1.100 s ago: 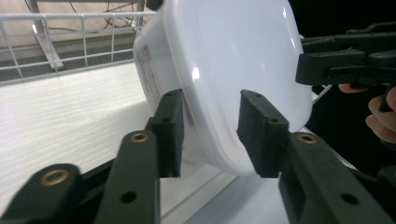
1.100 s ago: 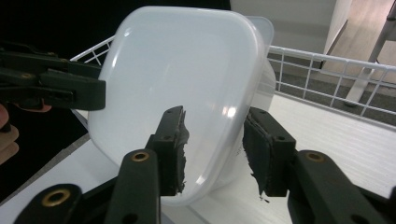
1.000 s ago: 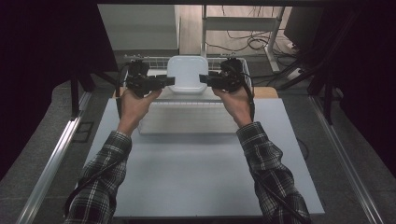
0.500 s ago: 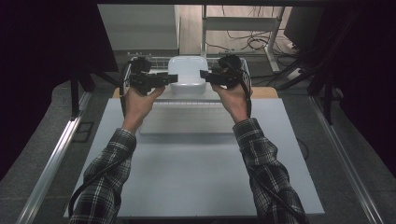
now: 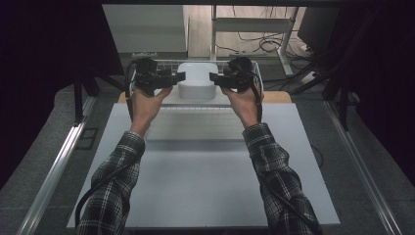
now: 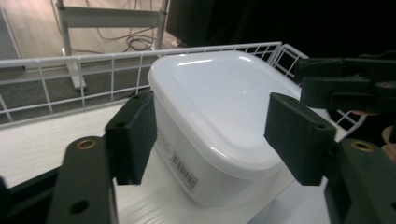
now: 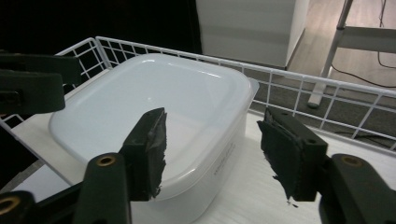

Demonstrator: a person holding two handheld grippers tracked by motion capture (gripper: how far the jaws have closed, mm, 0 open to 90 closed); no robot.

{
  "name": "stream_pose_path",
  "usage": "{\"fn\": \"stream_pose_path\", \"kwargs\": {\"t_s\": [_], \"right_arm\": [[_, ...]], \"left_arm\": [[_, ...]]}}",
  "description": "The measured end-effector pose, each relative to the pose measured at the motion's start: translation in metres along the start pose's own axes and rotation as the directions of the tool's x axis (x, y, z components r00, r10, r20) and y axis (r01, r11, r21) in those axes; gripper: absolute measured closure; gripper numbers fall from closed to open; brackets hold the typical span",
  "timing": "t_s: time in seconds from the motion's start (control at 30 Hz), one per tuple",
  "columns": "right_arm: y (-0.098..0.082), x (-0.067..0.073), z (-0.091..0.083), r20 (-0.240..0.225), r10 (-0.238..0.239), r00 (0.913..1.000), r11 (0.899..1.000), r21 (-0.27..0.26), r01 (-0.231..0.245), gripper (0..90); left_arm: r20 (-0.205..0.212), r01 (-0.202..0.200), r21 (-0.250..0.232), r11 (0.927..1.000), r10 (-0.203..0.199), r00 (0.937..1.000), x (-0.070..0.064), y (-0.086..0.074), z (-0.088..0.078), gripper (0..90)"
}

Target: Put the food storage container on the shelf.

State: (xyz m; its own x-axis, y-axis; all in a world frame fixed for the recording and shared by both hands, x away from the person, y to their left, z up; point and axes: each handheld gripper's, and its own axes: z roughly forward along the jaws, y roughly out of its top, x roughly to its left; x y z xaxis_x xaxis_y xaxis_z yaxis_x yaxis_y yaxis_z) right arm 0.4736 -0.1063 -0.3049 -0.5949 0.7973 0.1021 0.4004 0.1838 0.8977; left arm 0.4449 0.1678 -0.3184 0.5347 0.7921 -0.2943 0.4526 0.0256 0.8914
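white lidded tub between open claws

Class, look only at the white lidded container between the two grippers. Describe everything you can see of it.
The white container is a squarish plastic-looking box with rounded corners and a glossy, slightly domed lid, shut. A small printed label sits on one side wall. It stands upright on the white shelf of a white wire basket at the table's far edge. Both grippers' jaws stand open around its sides; contact cannot be told.

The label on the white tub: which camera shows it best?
The left gripper view: the label on the tub faces that camera, near and dark, though unreadable. The right gripper view shows only faint print on another side; in the high view it is too small to see.
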Motion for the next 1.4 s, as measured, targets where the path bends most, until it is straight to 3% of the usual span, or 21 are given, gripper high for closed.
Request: {"fn": "stream_pose_path", "kwargs": {"t_s": [0.27,0.3,0.43,0.6,0.63,0.67,0.7,0.87,1.4], "right_arm": [[-0.007,0.002,-0.005,-0.093,-0.014,0.9956,1.0,-0.009,0.013,16.0],[-0.011,0.005,-0.005,-0.083,-0.032,0.996,0.999,-0.02,0.03,9.9],[-0.018,0.008,-0.007,-0.078,-0.06,0.9951,0.998,-0.014,0.059,4.4],[-0.026,0.009,-0.009,-0.087,-0.084,0.9926,0.996,-0.006,0.084,2.4],[-0.027,0.009,-0.009,-0.084,-0.092,0.9922,0.996,-0.006,0.092,2.3],[-0.027,0.009,-0.009,-0.084,-0.092,0.9922,0.996,-0.006,0.092,2.3],[-0.031,0.009,-0.01,-0.088,-0.095,0.9916,0.995,-0.003,0.095,2.1],[-0.037,0.011,-0.011,-0.088,-0.114,0.9896,0.993,0.011,0.115,1.7],[-0.052,0.017,-0.021,-0.106,-0.16,0.9813,0.986,0.029,0.164,1.2]], "left_arm": [[0.078,-0.043,0.025,0.9988,0.041,0.9961,-0.003,-0.006,-0.005,17.9],[0.081,-0.048,0.029,0.9984,0.046,0.9956,-0.003,-0.008,-0.006,13.6],[0.094,-0.082,0.055,0.9951,0.077,0.9926,-0.007,-0.016,-0.009,7.8],[0.093,-0.129,0.08,0.9884,0.121,0.9883,-0.01,-0.024,-0.01,5.9],[0.083,-0.16,0.09,0.983,0.153,0.9848,-0.012,-0.029,-0.011,5.6],[0.083,-0.16,0.09,0.983,0.153,0.9848,-0.012,-0.029,-0.011,5.4],[0.08,-0.185,0.098,0.9779,0.177,0.9809,-0.014,-0.033,-0.011,5.2],[0.077,-0.217,0.109,0.9701,0.209,0.9748,-0.017,-0.041,-0.013,4.5],[0.086,-0.234,0.127,0.9638,0.225,0.9706,-0.02,-0.067,-0.022,4.3]]}}
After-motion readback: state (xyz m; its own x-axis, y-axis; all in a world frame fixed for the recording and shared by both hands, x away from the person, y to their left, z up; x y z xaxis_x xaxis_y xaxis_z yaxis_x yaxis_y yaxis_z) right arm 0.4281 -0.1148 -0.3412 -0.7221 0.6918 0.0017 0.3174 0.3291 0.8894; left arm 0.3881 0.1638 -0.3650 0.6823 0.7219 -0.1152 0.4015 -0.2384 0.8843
